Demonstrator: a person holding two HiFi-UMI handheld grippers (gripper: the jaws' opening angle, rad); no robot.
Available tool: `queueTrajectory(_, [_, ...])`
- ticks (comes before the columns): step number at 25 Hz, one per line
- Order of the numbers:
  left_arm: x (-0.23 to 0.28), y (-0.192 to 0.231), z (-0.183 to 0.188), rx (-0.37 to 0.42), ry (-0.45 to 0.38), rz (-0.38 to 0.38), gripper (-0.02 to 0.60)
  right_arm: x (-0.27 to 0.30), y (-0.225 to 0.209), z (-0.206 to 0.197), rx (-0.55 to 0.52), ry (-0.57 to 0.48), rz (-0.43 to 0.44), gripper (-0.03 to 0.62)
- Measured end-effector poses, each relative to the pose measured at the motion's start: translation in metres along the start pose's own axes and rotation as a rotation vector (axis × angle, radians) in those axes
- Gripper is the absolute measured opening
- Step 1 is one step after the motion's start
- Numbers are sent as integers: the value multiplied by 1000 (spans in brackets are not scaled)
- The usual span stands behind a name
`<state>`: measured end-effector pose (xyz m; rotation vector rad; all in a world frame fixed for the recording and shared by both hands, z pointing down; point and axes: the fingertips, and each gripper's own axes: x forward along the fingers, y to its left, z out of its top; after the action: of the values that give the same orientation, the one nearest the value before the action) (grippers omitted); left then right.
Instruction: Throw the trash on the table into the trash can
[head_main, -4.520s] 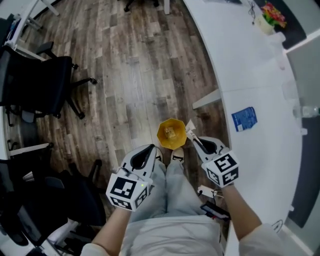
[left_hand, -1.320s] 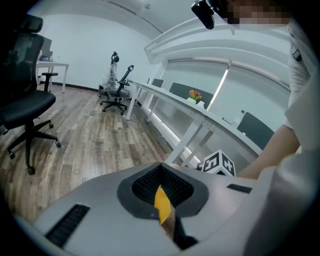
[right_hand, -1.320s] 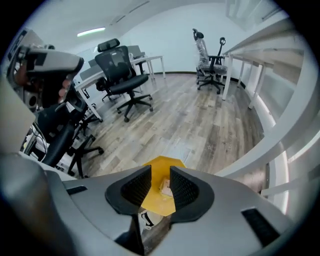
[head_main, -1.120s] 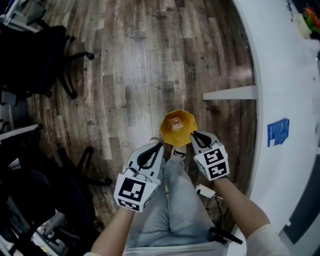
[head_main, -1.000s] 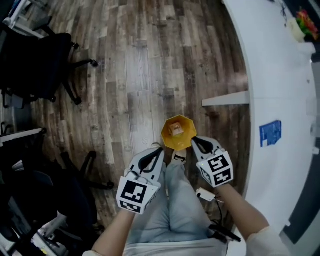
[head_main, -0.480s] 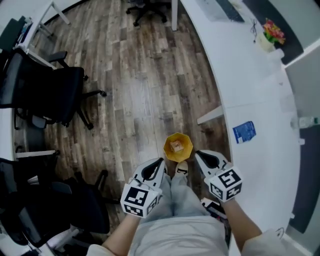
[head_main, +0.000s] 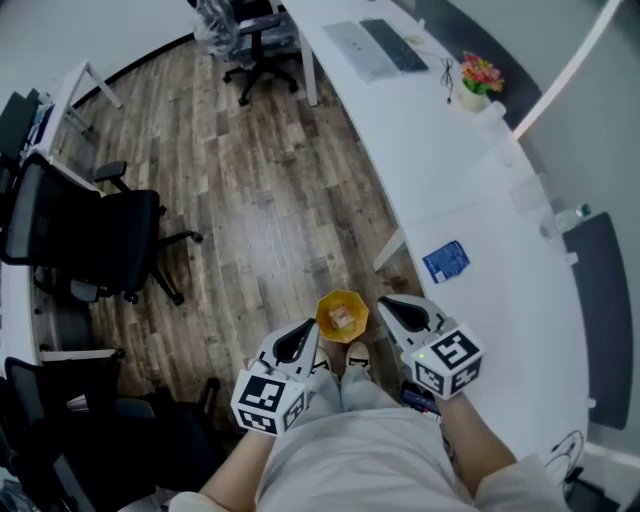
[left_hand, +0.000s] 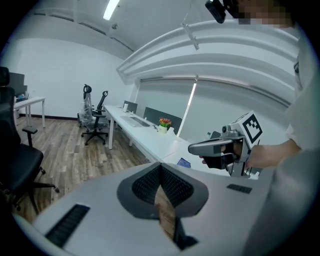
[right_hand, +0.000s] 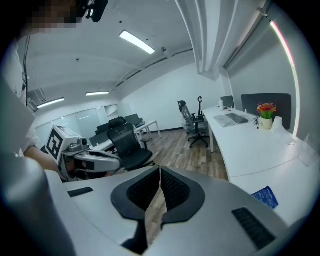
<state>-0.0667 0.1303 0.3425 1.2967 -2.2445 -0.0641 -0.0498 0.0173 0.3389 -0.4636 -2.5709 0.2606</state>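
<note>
Left gripper (head_main: 303, 332) and right gripper (head_main: 392, 306) pressed together, empty, raised since before, yellow octagonal trash can (head_main: 342, 315) at lower centre, wood-plank floor (head_main: 270, 220)

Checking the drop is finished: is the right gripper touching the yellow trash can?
Apart. The right gripper view shows the right gripper shut in open air; the yellow trash can stands on the floor.

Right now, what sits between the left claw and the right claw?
In the head view, the yellow bin on the floor below shows between left claw and right claw.
</note>
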Motion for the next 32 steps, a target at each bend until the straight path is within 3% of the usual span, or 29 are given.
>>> queueTrajectory(5, [0, -17, 20, 36, -39, -41, 0, -19, -3, 13, 40, -47, -49, 35])
queueTrajectory(13, [15, -41, 33, 11, -41, -77, 0, -43, -9, 16, 57, -71, -71, 35])
queueTrajectory(17, [19, -50, 31, -4, -16, -93, 0, -54, -15, 10, 80, -83, -81, 35])
queueTrajectory(25, [16, -58, 20, 48, 39, -105, 0, -57, -16, -1, 105, -88, -90, 34])
queueTrajectory(32, [16, -72, 24, 74, 18, -136, 0, -66, -19, -7, 109, -94, -102, 34])
